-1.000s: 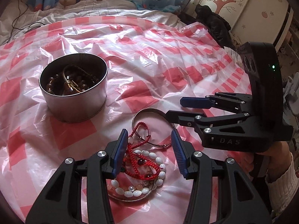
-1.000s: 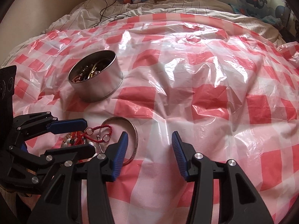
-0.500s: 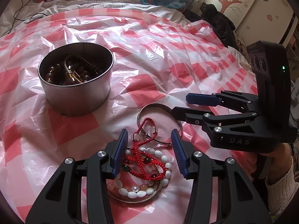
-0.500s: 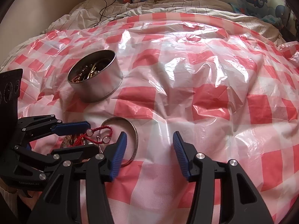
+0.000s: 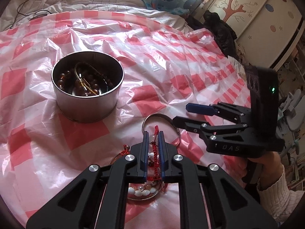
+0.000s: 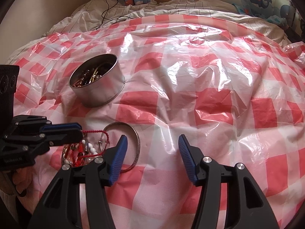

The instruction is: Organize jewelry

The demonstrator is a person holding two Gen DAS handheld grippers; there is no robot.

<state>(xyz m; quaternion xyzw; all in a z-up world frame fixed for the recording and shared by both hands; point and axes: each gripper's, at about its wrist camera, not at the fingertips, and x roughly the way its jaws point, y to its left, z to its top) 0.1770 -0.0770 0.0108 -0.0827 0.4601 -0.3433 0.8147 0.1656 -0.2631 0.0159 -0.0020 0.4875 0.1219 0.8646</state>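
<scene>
A round metal tin [image 5: 86, 87] with bead bracelets inside stands on the red-checked plastic sheet; it also shows in the right wrist view [image 6: 97, 83]. My left gripper [image 5: 152, 136] is shut on a red braided cord bracelet [image 5: 156, 152], which lies over a pile of white and glass beads [image 5: 142, 191]. A silver bangle [image 5: 162, 117] lies just beyond it, also seen in the right wrist view [image 6: 136, 143]. My right gripper [image 6: 151, 143] is open and empty, hovering right of the bangle.
The plastic sheet [image 6: 209, 95] covers a bed with rumpled bedding [image 6: 171, 5] and a black cable [image 6: 106, 7] at the far end. A cabinet [image 5: 257, 19] and dark clothing [image 5: 219, 28] stand off the bed's right side.
My left gripper has closed from wide open onto the red cord bracelet and moved slightly forward. My right gripper stays open and has hardly moved.
</scene>
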